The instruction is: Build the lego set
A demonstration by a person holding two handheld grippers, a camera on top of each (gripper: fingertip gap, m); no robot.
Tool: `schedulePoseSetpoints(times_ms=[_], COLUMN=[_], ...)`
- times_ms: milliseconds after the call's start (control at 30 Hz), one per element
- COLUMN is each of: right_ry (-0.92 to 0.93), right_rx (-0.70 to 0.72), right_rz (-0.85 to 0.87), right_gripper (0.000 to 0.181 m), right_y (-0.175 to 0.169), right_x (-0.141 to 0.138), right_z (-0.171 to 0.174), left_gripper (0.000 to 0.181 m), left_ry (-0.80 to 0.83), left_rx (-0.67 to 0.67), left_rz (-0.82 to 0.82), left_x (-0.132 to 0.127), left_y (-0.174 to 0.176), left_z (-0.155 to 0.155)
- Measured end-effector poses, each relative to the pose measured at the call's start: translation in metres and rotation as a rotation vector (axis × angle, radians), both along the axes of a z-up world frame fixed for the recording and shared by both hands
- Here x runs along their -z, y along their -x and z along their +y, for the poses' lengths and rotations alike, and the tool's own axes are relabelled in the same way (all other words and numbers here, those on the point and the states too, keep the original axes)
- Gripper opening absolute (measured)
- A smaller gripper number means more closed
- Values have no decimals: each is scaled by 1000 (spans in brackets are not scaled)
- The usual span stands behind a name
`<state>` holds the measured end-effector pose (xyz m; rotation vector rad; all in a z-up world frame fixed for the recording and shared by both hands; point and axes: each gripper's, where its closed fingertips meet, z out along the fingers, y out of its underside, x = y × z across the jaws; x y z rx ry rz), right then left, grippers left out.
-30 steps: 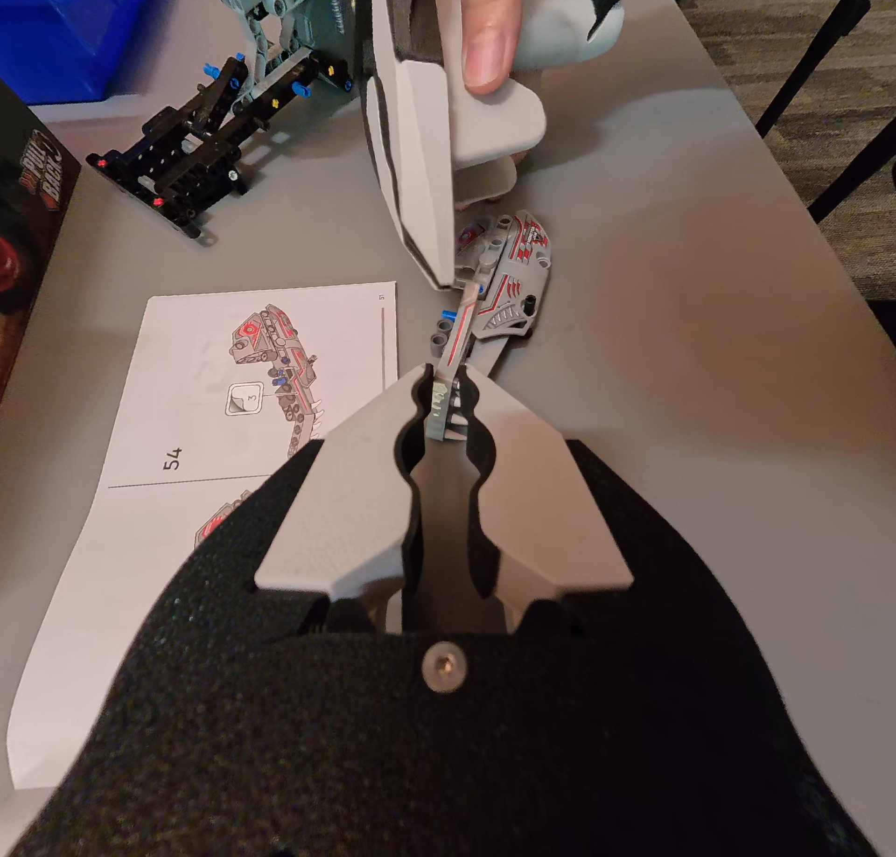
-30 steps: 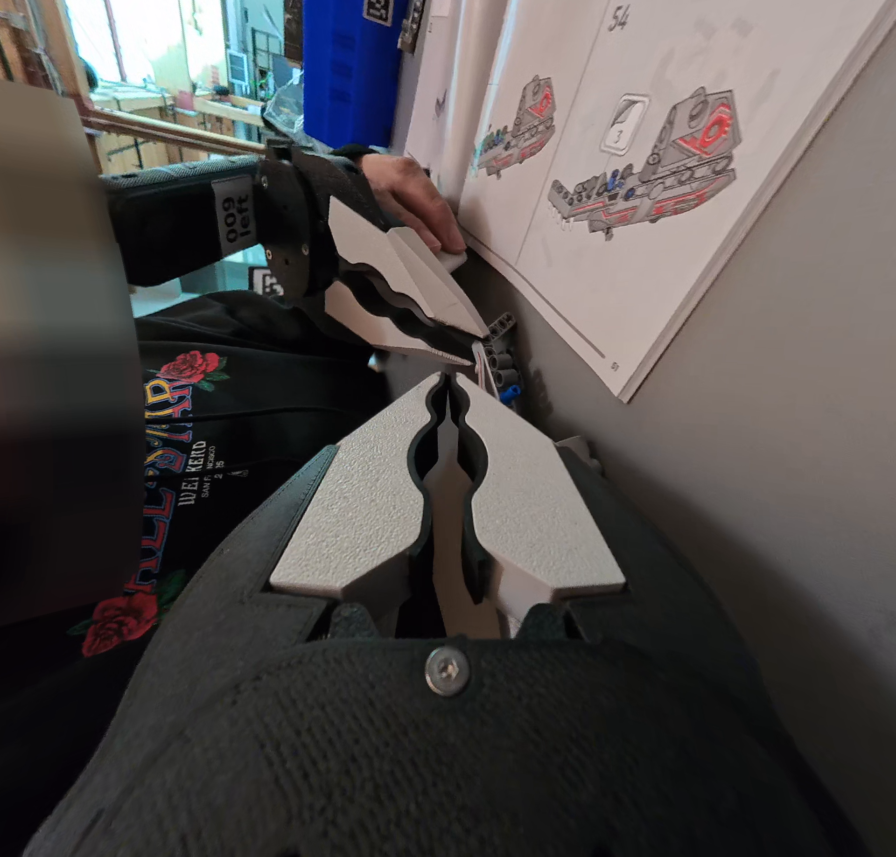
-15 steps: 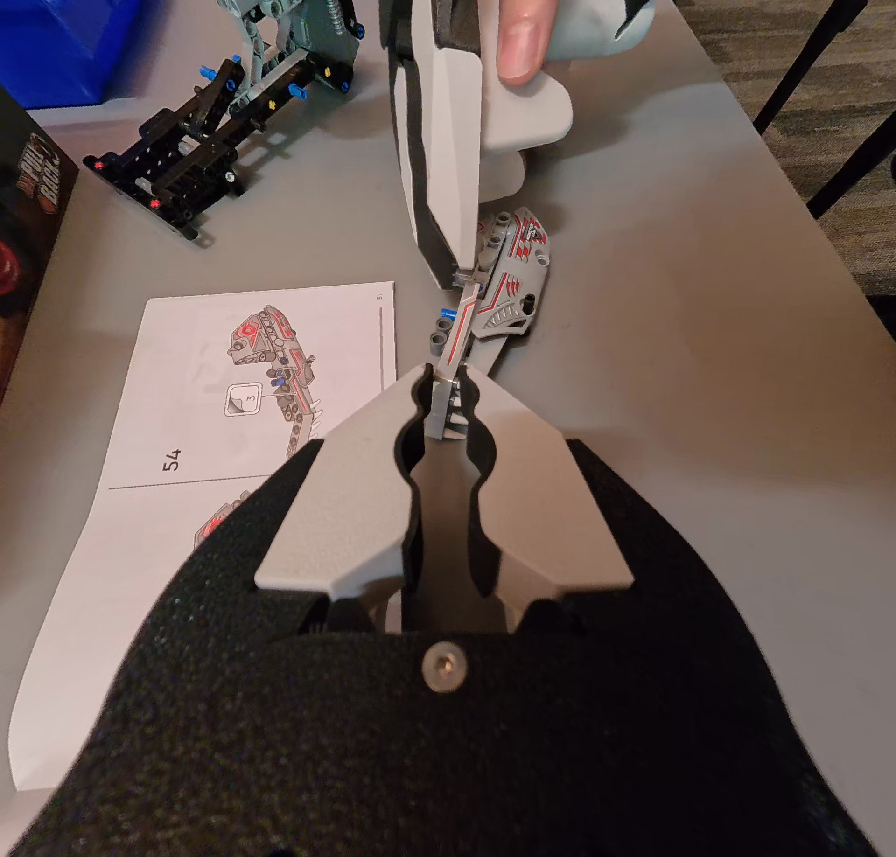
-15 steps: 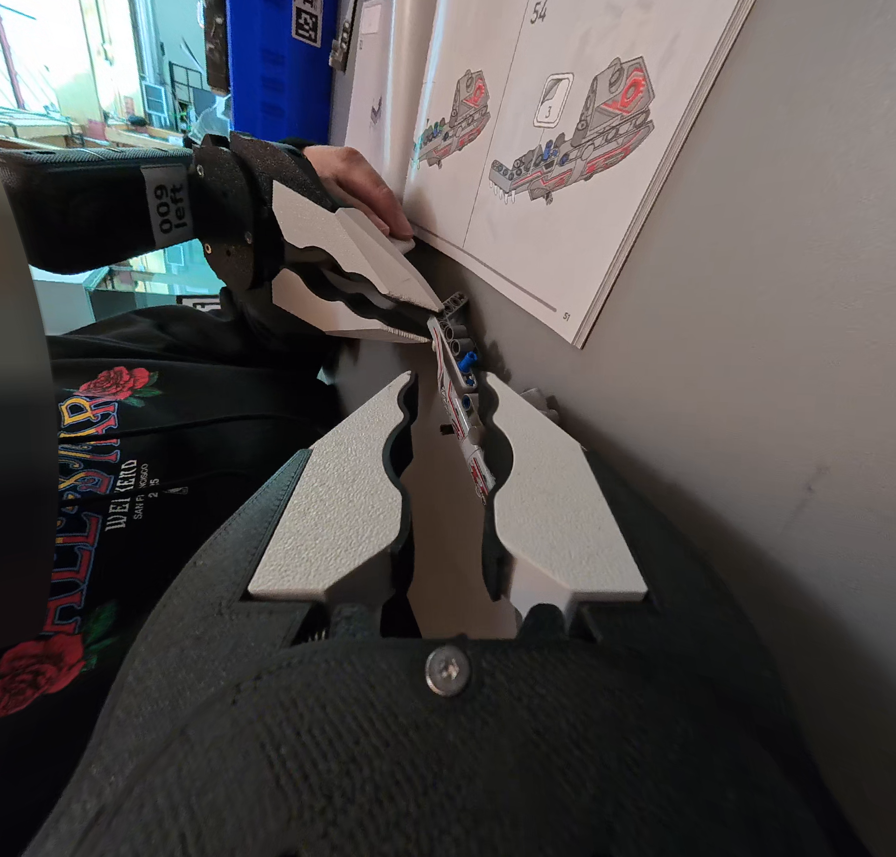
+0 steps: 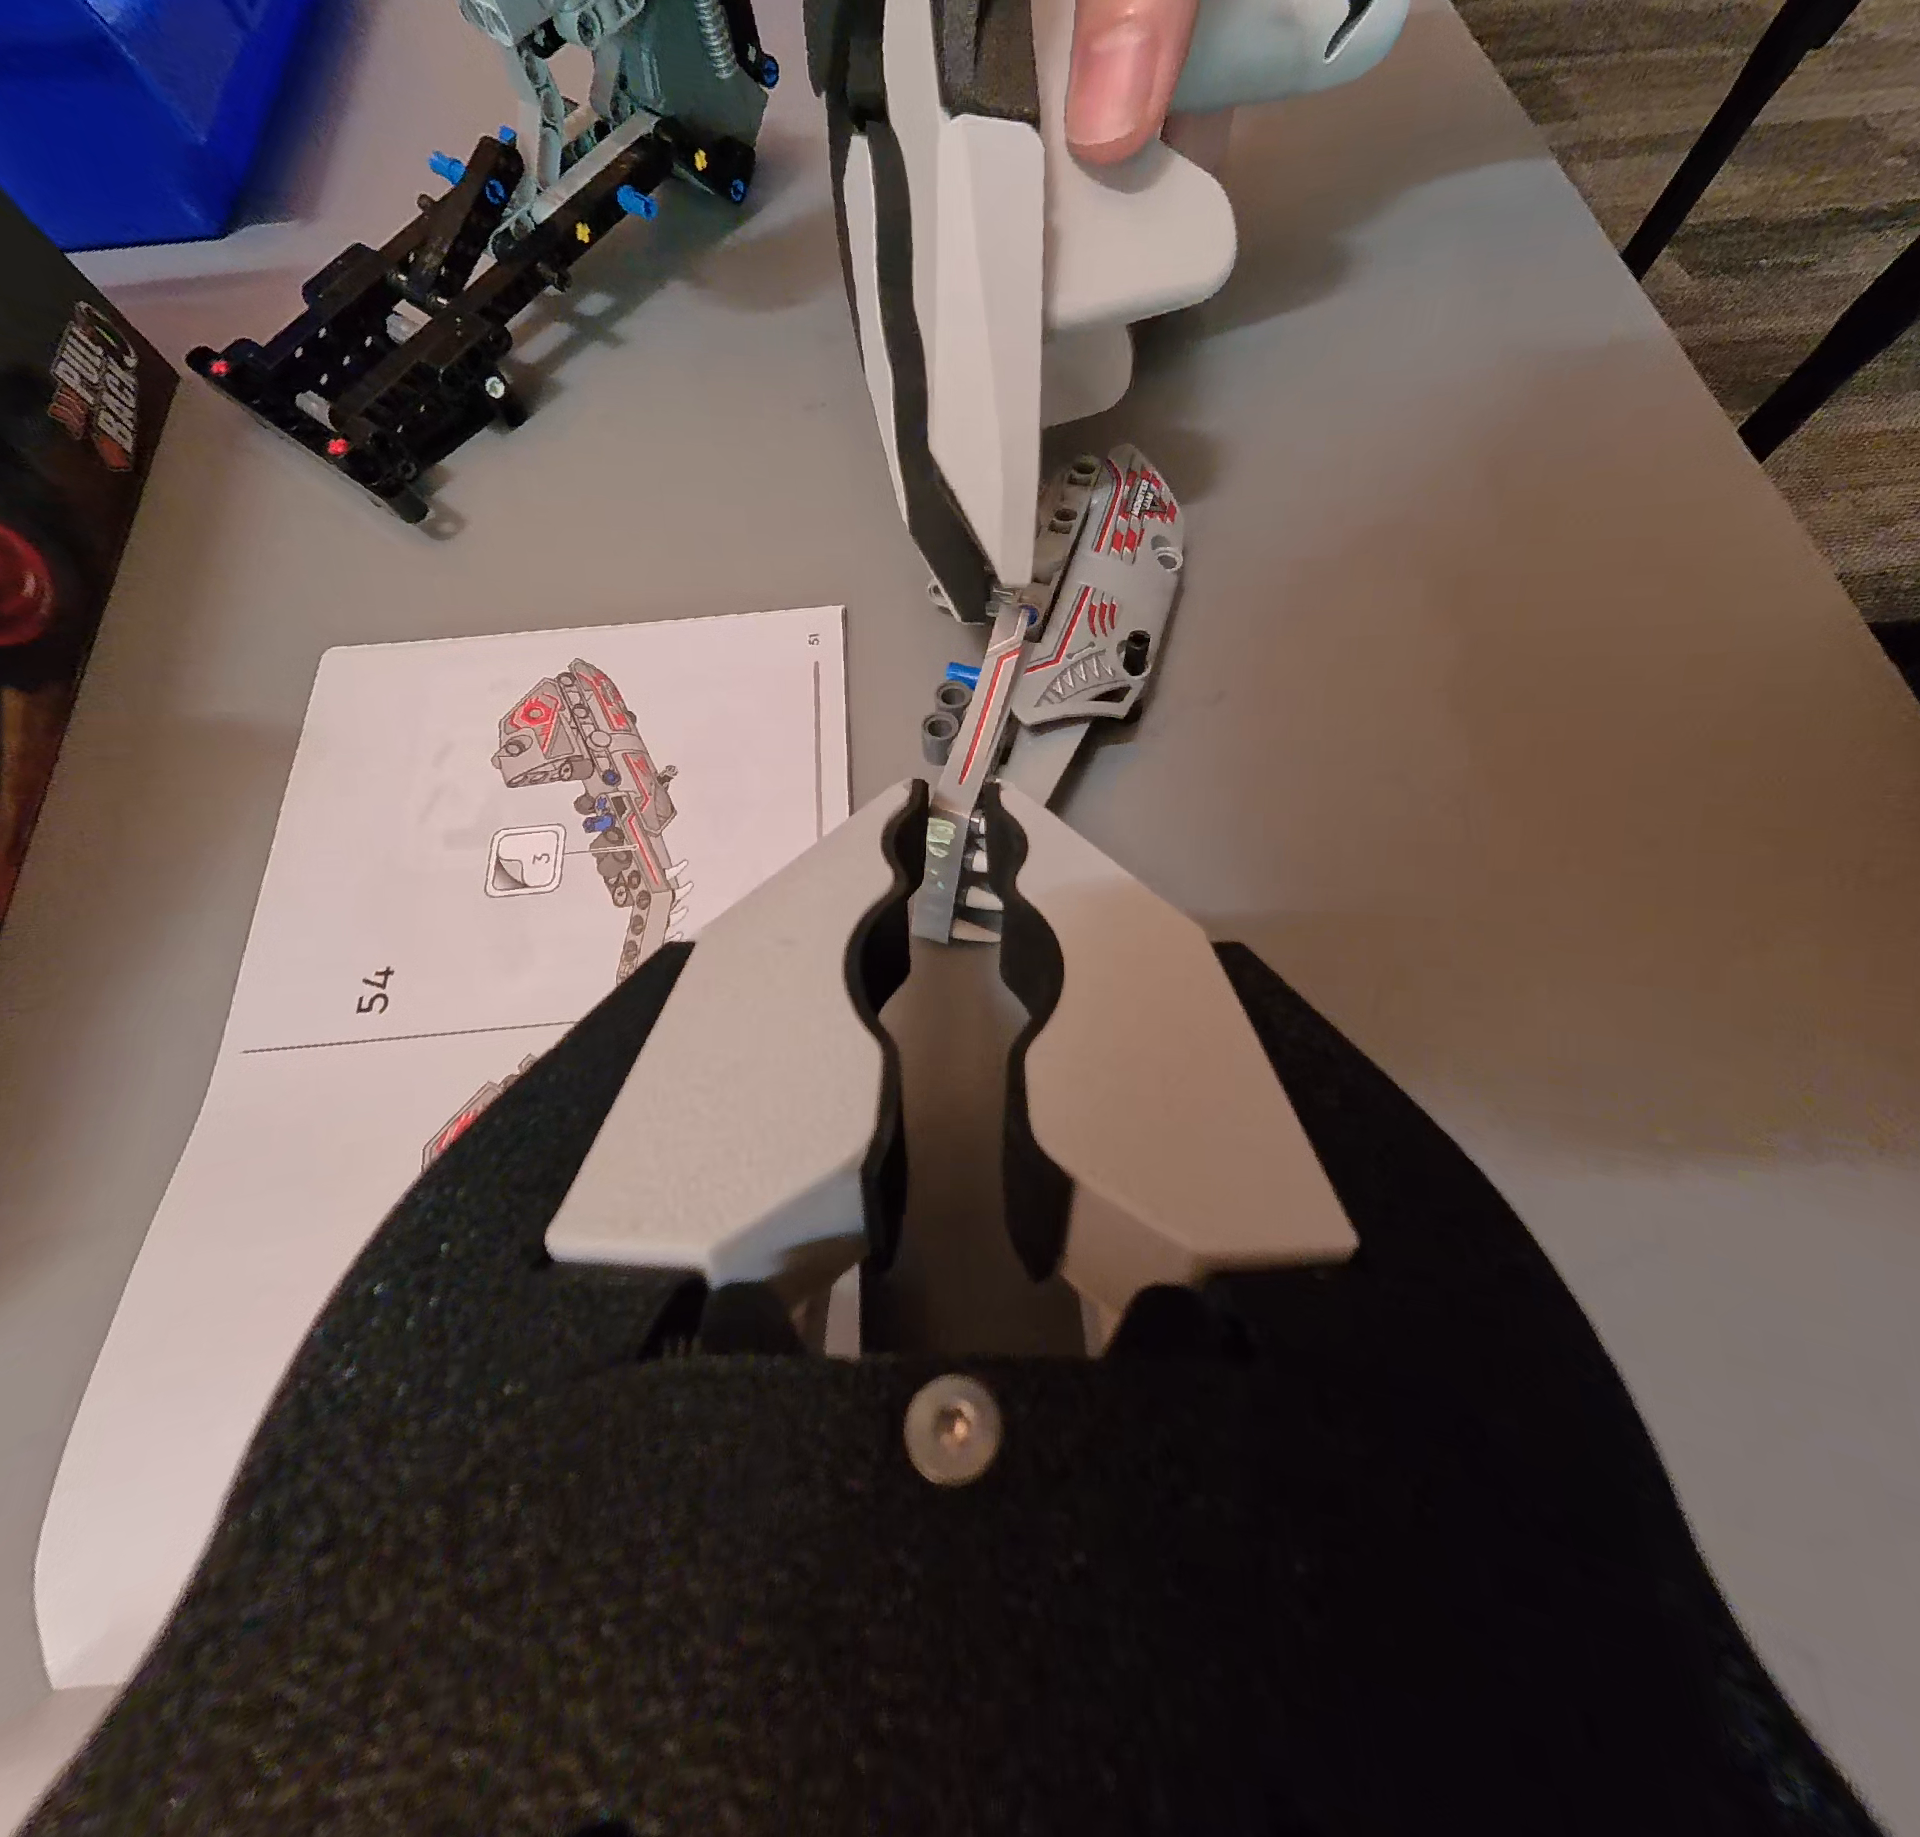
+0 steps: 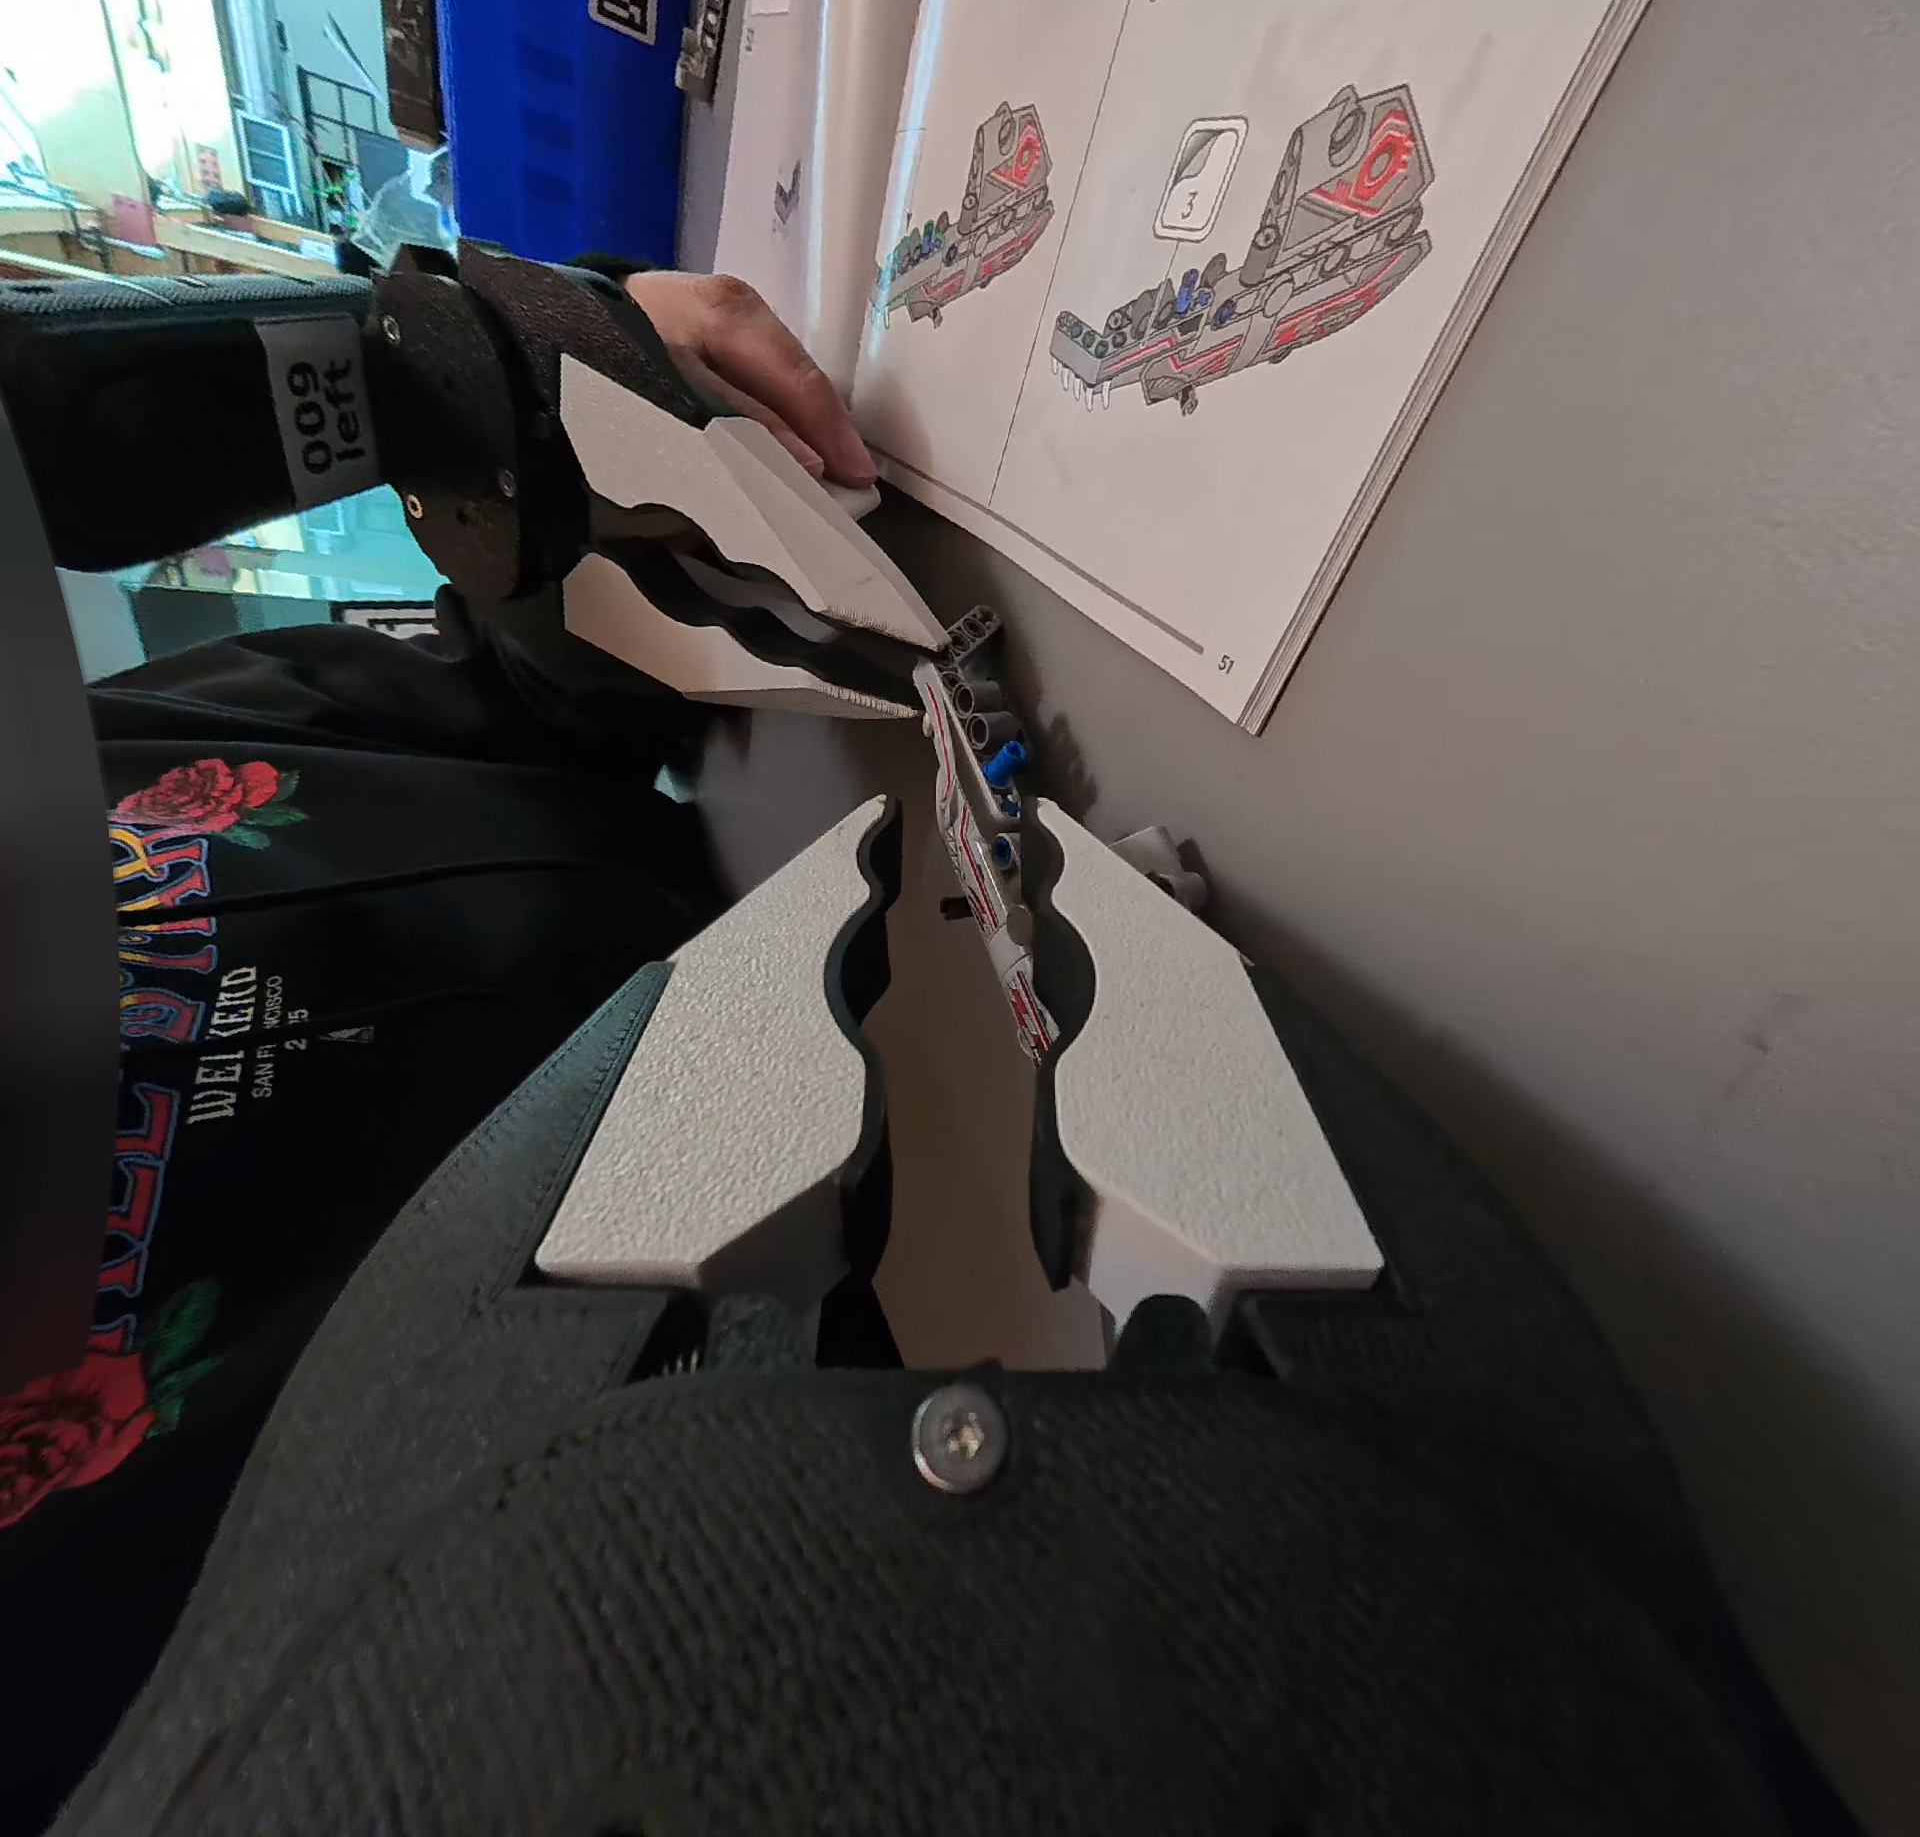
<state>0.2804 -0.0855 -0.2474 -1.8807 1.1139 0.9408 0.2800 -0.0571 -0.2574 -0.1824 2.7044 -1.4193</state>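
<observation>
Right hand-held gripper (image 6: 961,821) has opened around jaw piece (image 5: 987,707); left hand-held gripper (image 5: 951,800) clamps its end. Chassis (image 5: 468,270) unjoined, plenty left.

Lego chassis (image 5: 499,177) top and blue bin (image 5: 125,73) cut off.

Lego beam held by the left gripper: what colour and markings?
Grey beam with red stripe markings; left wrist view shows it best.
</observation>
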Motion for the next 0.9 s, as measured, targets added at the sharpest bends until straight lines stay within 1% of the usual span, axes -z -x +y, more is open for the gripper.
schedulePoseSetpoints(times_ms=[100,433,467,533,667,900], right_ry=[8,47,43,20,8,-10], right_rx=[-11,-74,-76,-75,-66,-58], right_rz=[-42,-112,-106,-83,-49,2], right_gripper=[24,26,27,22,26,15], right_y=[1,10,10,12,13,15], right_x=[0,3,2,-3,-4,-2], right_z=[0,1,1,2,2,4], left_gripper=[8,8,8,8,8,8], left_ry=[1,5,5,6,6,7], left_rx=[-1,3,3,4,5,6], left_rz=[-1,4,4,4,4,1], left_x=[0,0,0,0,0,0], left_y=[0,1,1,1,1,1], left_z=[0,0,0,0,0,0])
